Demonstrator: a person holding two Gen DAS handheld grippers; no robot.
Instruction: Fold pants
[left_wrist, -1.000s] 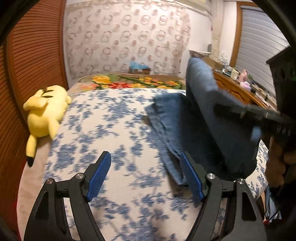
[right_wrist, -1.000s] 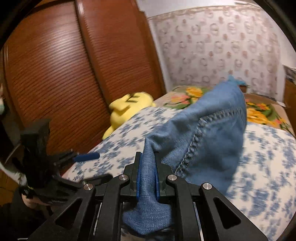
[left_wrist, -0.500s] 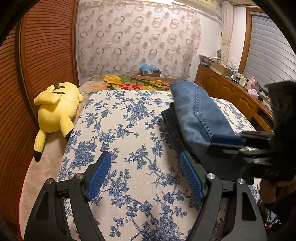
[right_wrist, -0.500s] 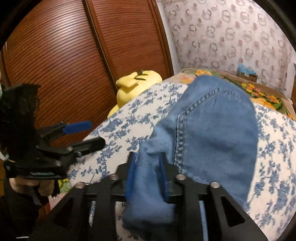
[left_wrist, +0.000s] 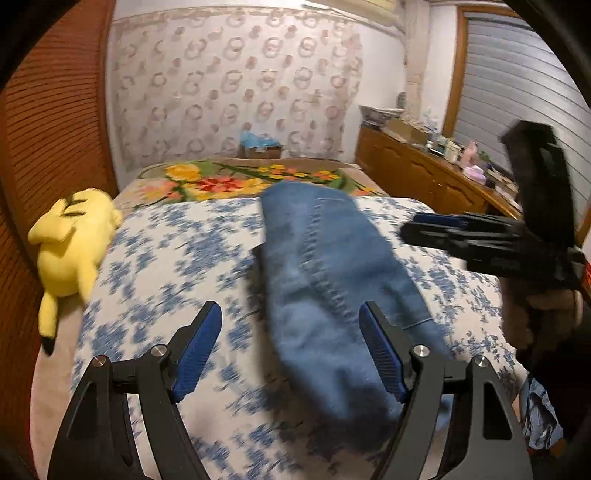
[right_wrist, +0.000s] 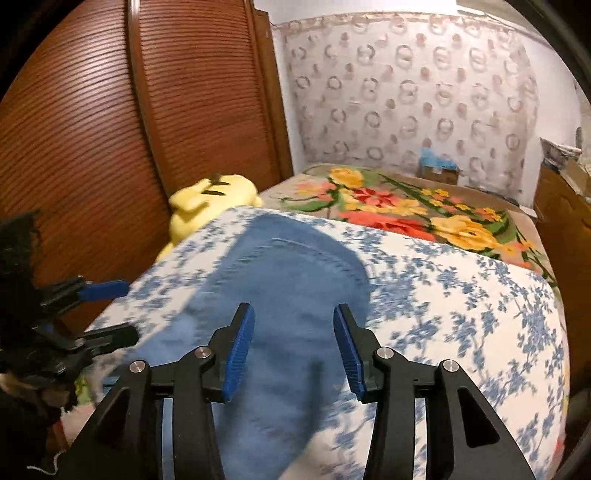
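The right gripper (right_wrist: 293, 347) is opening its fingers and has let go of the jeans (right_wrist: 280, 295), which a second ago hung pinched between them. The left gripper (left_wrist: 290, 349) stays wide open, empty. The jeans now lie folded on the bed (right_wrist: 480, 314), so this fold looks done.

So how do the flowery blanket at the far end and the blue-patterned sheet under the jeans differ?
The flowery blanket has large yellow, red and orange blooms with green leaves; the blue-patterned sheet has small blue sprigs on white. The jeans lie on the sheet, not on the blanket. Both cover the same bed.
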